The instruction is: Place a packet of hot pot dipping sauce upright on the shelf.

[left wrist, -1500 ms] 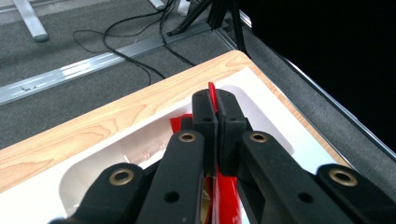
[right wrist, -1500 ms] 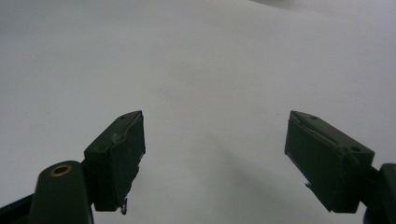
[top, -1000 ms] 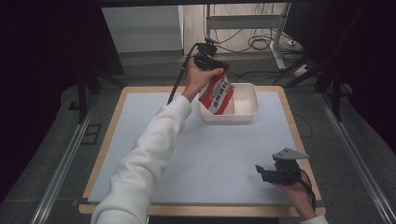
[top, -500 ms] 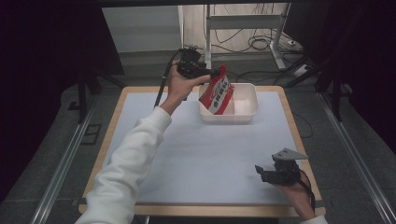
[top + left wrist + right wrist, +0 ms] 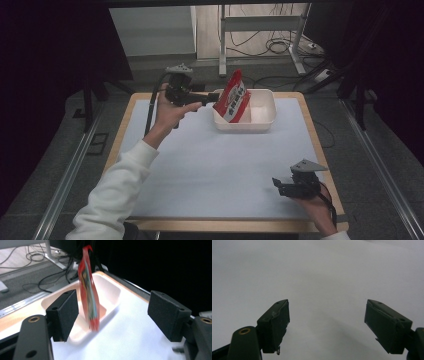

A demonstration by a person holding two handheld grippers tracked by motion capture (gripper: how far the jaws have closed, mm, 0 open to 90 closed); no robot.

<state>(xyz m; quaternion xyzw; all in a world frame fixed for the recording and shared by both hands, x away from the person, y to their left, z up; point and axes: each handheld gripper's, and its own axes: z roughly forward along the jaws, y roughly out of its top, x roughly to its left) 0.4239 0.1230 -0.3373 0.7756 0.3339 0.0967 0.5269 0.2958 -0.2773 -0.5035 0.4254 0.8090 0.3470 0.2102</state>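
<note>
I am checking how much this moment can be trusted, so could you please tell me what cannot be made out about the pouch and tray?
- Red pouch: its print is too small in the high view and blurred in the left gripper view.
- White tray: the pouch hides part of its floor in the high view.
- Pouch's lower edge: hidden by the tray's near wall in the high view, blurred in the left gripper view, so its resting point is unclear.

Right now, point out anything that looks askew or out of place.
The red pouch stands on end in the white tray, leaning on its left rim with its top poking well above it, not lying flat. The left gripper, jaws open, is beside it and not holding it. Nothing spilled.
</note>
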